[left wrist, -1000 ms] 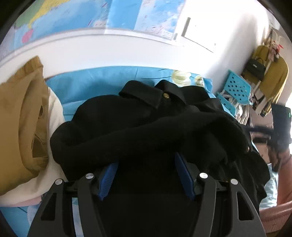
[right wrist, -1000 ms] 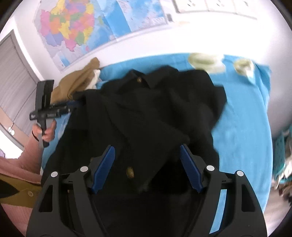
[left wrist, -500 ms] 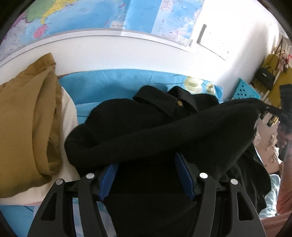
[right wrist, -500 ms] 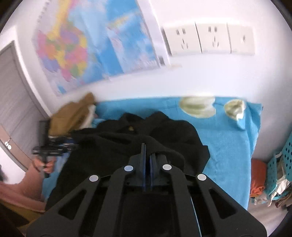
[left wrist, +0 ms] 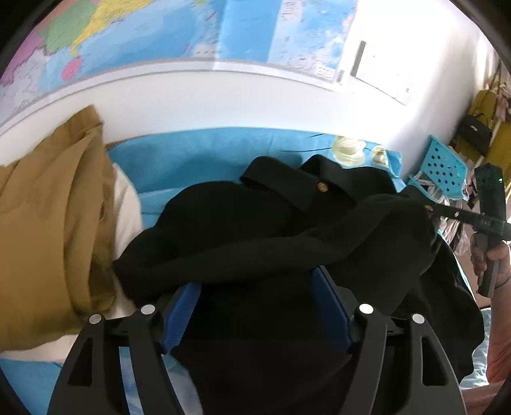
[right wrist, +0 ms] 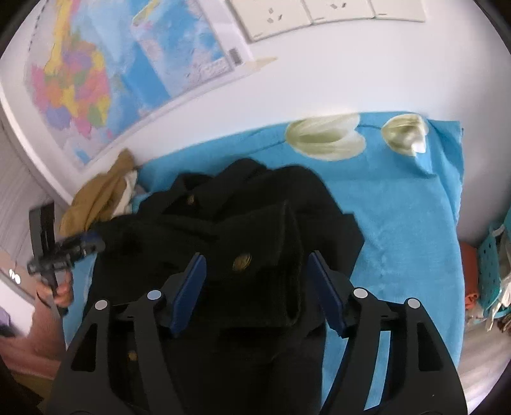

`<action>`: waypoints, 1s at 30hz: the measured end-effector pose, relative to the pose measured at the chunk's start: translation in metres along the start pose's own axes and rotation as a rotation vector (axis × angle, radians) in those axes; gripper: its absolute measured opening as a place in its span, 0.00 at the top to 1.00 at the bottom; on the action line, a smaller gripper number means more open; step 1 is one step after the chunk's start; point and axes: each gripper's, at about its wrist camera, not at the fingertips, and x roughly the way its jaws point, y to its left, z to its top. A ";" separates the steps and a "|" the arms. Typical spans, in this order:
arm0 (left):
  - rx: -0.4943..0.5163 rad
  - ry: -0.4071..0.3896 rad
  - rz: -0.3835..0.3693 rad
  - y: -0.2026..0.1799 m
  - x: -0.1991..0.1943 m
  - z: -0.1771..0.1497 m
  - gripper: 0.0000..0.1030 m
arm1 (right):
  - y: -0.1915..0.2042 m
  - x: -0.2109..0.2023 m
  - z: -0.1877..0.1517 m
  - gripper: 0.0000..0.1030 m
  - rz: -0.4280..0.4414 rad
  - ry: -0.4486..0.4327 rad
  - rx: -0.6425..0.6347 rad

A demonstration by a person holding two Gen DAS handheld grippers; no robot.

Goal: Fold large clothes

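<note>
Change: half a second ago the right gripper (right wrist: 255, 287) had its blue pads pressed together over the cloth; they now stand wide apart, and the cuff they held lies below them. The left gripper (left wrist: 258, 297) shows the same wide spread as before, with the sleeve draped over its tips as it was.

Black coat (left wrist: 255, 223): spread on the blue sheet (left wrist: 198, 153), collar toward the wall, a gold button (left wrist: 322, 186) at the neck. One sleeve is folded across the body from the left shoulder toward the right side.

Sleeve cuff (right wrist: 271, 242): a squared fold of black cloth with a gold button (right wrist: 241, 264) on it, lying on the coat's front between the right gripper's pads but touching neither one, as far as can be seen.

Left gripper fingers (left wrist: 180, 306): wide apart; black cloth hangs over the tips and fills the gap, and I cannot tell whether the pads press on it.

Right gripper fingers (right wrist: 188, 290): wide apart, holding nothing; in the left wrist view the right gripper (left wrist: 445, 212) sits at the sleeve's far end with its tips at the cloth.

Right hand (left wrist: 491, 258): wrapped round the handle of its gripper at the coat's right edge.

Left hand (right wrist: 57, 290): gripping its handle at the coat's left edge.

Brown garment (left wrist: 48, 223): heaped just left of the coat, over a cream cloth (left wrist: 126, 210).

Sheet print: pale tulips (right wrist: 325, 137) near the wall end.

Wall: a coloured map (right wrist: 73, 86) and white sockets (right wrist: 319, 12).

Beside the bed: a turquoise perforated basket (left wrist: 442, 166).
</note>
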 end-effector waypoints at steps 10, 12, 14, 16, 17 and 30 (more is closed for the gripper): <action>0.008 0.046 0.063 -0.006 0.034 0.003 0.27 | -0.005 0.015 0.002 0.63 -0.117 0.034 0.037; 0.005 0.037 0.055 -0.006 0.029 0.004 0.27 | 0.000 0.000 0.004 0.61 -0.141 -0.018 0.023; 0.013 0.018 0.035 -0.008 0.021 0.006 0.27 | 0.009 -0.016 0.008 0.61 -0.115 -0.085 0.002; 0.028 0.000 0.031 -0.010 0.014 0.007 0.25 | 0.026 -0.023 0.014 0.61 -0.065 -0.111 -0.051; 0.035 -0.002 0.027 -0.012 0.013 0.007 0.24 | 0.036 -0.022 0.018 0.60 -0.050 -0.107 -0.083; 0.040 0.062 0.058 -0.011 0.046 0.005 0.23 | 0.057 0.067 0.026 0.70 -0.111 0.082 -0.171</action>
